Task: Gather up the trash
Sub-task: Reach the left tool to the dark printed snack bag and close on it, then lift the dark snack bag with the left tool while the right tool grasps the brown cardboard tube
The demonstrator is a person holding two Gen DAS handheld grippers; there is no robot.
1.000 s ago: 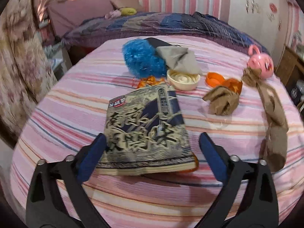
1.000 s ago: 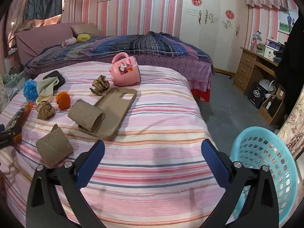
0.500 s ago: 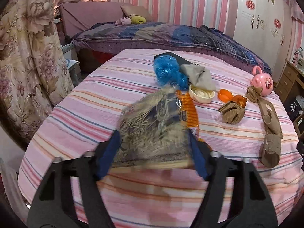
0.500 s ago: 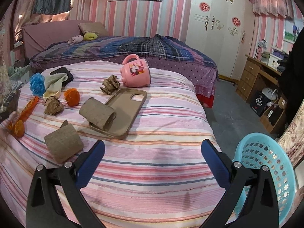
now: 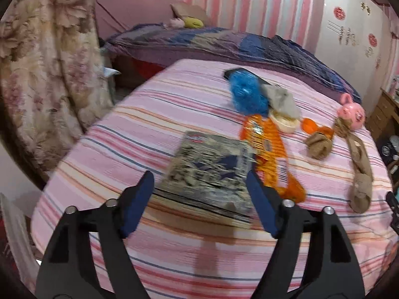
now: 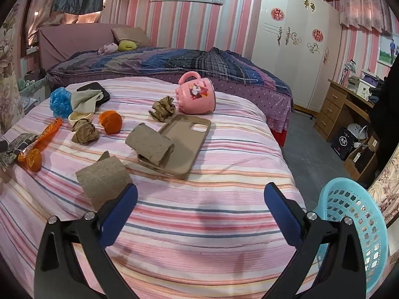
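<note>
Underneath everything, a striped pink bedspread (image 6: 224,214), with a second bed under a dark patchwork quilt (image 6: 174,62) behind it. Off the near right corner, on the floor, a light-blue plastic basket (image 6: 359,226), its openwork wall showing beside the right finger.

Next in size, a grey-and-black paperback book (image 5: 207,174), blurred, lying between the fingers of the left gripper (image 5: 199,199). Jaws opening; right pad close against the book's edge, left pad standing just clear of it (contact on the right cannot be told through the blur).

Beside the book and touching its right edge, a long orange snack wrapper (image 5: 271,154). Beyond that, a blue mesh ball (image 5: 247,97), a grey-beige cloth (image 5: 281,99) draped over a small cream bowl (image 5: 286,124), and a black wallet-like thing half hidden under them.

Mid-bed, a tan phone case (image 6: 184,144) lying open side up, with a flattened cardboard tube (image 6: 149,144) resting on its near end. Nearer the right gripper (image 6: 199,204), a second flattened cardboard tube (image 6: 104,179), partly behind the left finger. Right gripper spread wide, nothing between its fingers, only bedspread.

Behind the case, a pink cartoon mug (image 6: 197,94) tipped on its side. Smaller still: two crumpled brown paper balls (image 6: 163,108) (one near the mug, one near the bowl) and an orange plastic cap (image 6: 111,122).
</note>
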